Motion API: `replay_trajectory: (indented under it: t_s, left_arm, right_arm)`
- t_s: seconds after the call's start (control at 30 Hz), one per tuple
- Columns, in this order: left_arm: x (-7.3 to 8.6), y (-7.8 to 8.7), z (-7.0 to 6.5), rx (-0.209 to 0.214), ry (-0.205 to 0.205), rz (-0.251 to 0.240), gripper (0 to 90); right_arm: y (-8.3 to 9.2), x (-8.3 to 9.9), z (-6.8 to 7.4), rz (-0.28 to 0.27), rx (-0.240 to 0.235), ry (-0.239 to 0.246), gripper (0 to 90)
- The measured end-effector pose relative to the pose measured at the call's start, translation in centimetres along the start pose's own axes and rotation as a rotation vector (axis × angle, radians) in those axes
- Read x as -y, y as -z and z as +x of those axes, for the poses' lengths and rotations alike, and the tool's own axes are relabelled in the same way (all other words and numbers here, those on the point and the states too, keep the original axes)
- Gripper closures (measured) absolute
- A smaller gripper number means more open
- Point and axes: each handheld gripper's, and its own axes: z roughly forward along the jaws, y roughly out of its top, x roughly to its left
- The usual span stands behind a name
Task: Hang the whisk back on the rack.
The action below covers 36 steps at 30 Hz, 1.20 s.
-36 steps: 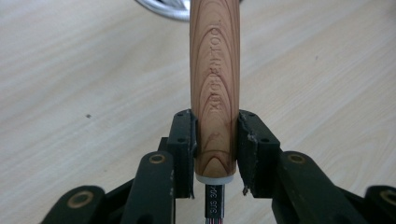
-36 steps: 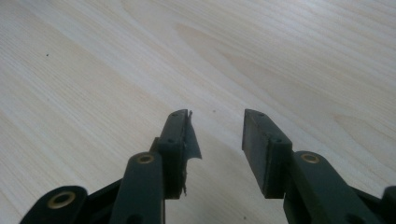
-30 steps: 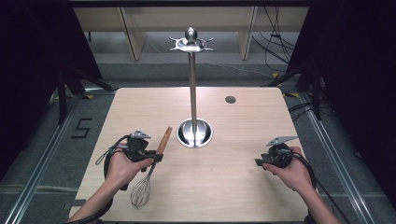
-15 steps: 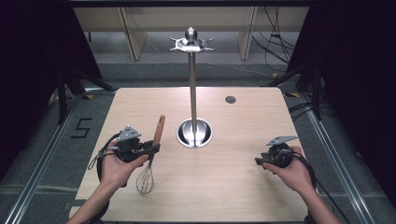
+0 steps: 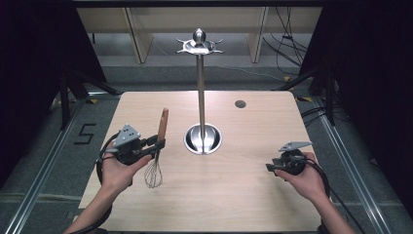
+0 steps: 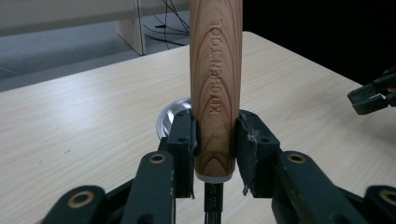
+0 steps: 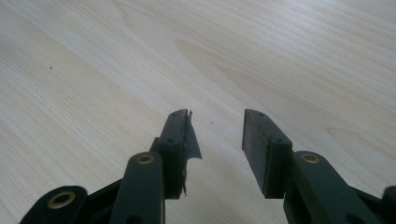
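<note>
- A whisk (image 5: 157, 151) is held by the left tool (image 5: 157, 143), whose jaws are clamped narrow on the lower end of the wooden handle, as seen in the left gripper view (image 6: 215, 93).
- The whisk's long axis runs near upright, tilted a little: handle toward 12 o'clock, wire head toward 6 o'clock, hanging just above the surface (image 5: 253, 195) in the high view.
- From the whisk, the stand (image 5: 200, 87) lies at about 2 o'clock, near but apart; its round base (image 5: 203, 139) sits at mid-surface and its hook crown (image 5: 198, 45) is carried high on a thin pole.
- The left hand (image 5: 117, 170) is judged the nearer to the stand; a lift and a carry toward the crown would seem called for if the whisk is to be hung.
- The pole itself is judged the likeliest obstacle on the way up.
- The right tool (image 5: 271, 167) is held at 4 o'clock from the base, well apart, its jaws wide and empty over bare wood (image 7: 215, 135).
- A small dark disc (image 5: 240, 104) lies at 1 o'clock from the base, clear of the path.
</note>
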Motion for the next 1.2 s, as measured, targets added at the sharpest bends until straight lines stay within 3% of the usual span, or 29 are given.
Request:
replay_trajectory:
  t_s: [0.13,0.2,0.23,0.3,0.5,0.53,0.67,0.77,0.8,0.93,1.13,1.2]
  left_arm:
    - [-0.5,0.2,0.1,0.001,-0.006,-0.025,68.0]
    - [-0.7,0.2,0.1,0.001,-0.015,-0.038,68.0]
    - [-0.9,0.2,0.1,0.0,-0.015,-0.047,68.0]
    - [-1.2,0.1,0.0,-0.001,-0.005,-0.07,68.0]
    - [-2.0,0.2,0.0,-0.001,-0.013,-0.094,68.0]
    - [-2.1,0.1,0.1,0.005,-0.016,-0.102,68.0]
    - [-2.8,0.1,0.3,-0.004,-0.034,-0.103,68.0]
    - [-3.3,0.1,0.4,-0.005,-0.041,-0.109,68.0]
    - [-3.5,0.1,0.4,-0.006,-0.042,-0.11,68.0]
    - [-3.9,0.0,0.4,-0.009,-0.032,-0.121,68.0]
    - [-5.0,-0.2,0.4,-0.01,-0.048,-0.13,68.0]
    - [-5.1,-0.2,0.4,-0.01,-0.047,-0.131,68.0]
  right_arm:
    - [0.0,0.0,0.0,0.0,0.0,0.001,61.7]
    - [0.2,-0.1,0.0,0.025,0.003,0.007,61.7]
    - [-0.1,0.0,0.0,-0.011,0.0,0.0,61.6]
    - [-0.1,0.0,-0.2,-0.006,0.013,0.028,61.7]
    - [-0.1,0.0,-0.2,-0.012,0.013,0.032,61.6]
    - [-0.2,0.0,-0.4,-0.033,0.018,0.062,61.6]
    - [-0.2,0.0,-0.4,-0.032,0.017,0.058,61.6]
    - [0.0,-0.1,-0.3,-0.02,0.007,0.034,61.6]
    - [0.1,0.0,-0.1,-0.002,0.001,0.006,61.6]
    - [0.0,0.0,-0.1,-0.007,0.0,0.01,61.5]
    - [0.0,0.0,-0.2,-0.01,0.0,0.011,61.4]
    - [0.2,-0.1,-0.2,0.013,0.002,0.015,61.4]
